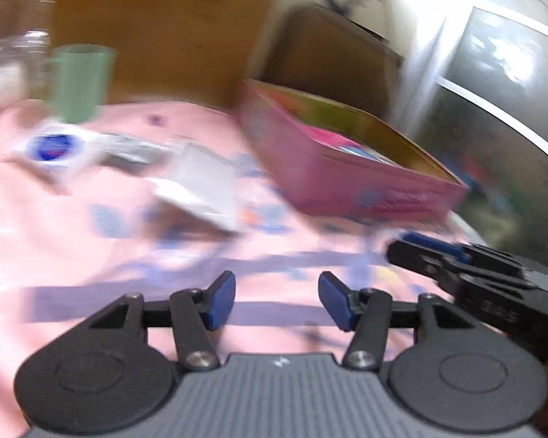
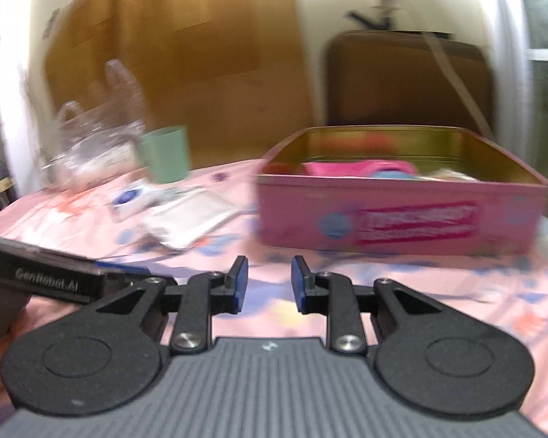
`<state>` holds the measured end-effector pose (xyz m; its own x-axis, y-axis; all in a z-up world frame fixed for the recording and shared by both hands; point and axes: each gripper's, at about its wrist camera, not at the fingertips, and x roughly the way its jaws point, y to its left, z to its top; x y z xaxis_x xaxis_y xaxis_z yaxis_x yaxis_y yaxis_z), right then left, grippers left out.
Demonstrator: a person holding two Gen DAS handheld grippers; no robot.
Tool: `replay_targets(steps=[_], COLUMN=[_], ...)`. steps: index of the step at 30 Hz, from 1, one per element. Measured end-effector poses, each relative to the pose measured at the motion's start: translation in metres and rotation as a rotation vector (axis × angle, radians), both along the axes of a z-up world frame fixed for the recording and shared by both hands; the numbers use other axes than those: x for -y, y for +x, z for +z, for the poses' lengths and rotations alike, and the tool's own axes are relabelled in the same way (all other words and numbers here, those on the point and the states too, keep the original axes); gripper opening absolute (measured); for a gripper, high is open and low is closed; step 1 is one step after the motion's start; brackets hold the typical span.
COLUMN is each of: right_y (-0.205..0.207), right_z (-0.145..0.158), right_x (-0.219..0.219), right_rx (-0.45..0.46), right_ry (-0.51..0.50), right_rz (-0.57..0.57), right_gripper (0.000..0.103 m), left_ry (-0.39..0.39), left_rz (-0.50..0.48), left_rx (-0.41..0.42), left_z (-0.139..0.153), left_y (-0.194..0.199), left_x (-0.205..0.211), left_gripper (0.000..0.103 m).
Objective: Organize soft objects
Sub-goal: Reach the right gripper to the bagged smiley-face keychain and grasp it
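My left gripper (image 1: 277,299) hovers low over the pink patterned cloth (image 1: 73,255), open with nothing between its blue pads. My right gripper (image 2: 269,284) is open by a narrow gap, also empty. It faces the pink tin box (image 2: 402,215), which holds a pink soft item (image 2: 347,167) and a blue one (image 2: 391,174). In the left wrist view the tin (image 1: 347,186) lies ahead to the right, and the right gripper (image 1: 413,252) reaches in from the right edge. A white flat packet (image 1: 201,182) and a blue-and-white packet (image 1: 53,146) lie on the cloth. Both views are blurred.
A green cup (image 2: 166,158) and clear plastic bottles (image 2: 91,138) stand at the back left of the table. Behind them leans brown cardboard (image 2: 182,54), and a brown chair (image 2: 409,80) stands behind the tin. The left gripper (image 2: 128,272) enters the right wrist view from the left.
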<state>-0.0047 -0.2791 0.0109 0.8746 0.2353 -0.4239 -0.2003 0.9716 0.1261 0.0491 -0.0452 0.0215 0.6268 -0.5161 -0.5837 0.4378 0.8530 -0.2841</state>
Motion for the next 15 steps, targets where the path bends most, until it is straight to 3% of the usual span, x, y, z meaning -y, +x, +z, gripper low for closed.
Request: replay_targets(steps=[4, 5, 6, 9, 15], right_y=[0.016, 0.021, 0.026, 0.044, 0.089], right_z=[0.006, 0.007, 0.008, 0.01, -0.008], right_x=[-0.036, -0.045, -0.053, -0.087, -0.145], right_rx=[-0.021, -0.023, -0.024, -0.016, -0.034], right_ry=[-0.03, -0.04, -0.05, -0.108, -0.323], right_rz=[0.091, 0.108, 0.122, 0.161, 0.201], right_gripper=[0.035, 0.04, 0.043, 0.052, 0.067], left_ry=[0.136, 0.12, 0.031, -0.093, -0.169], left_rz=[0.219, 0.252, 0.267, 0.317, 0.335], left_rx=[0.085, 0.085, 0.067, 0.043, 0.034], left_z=[-0.002, -0.003, -0.002, -0.004, -0.008], left_y=[0.008, 0.011, 0.014, 0.019, 0.018], left_x=[-0.042, -0.053, -0.068, -0.092, -0.103], left_gripper=[0.054, 0.055, 0.056, 0.056, 0.06])
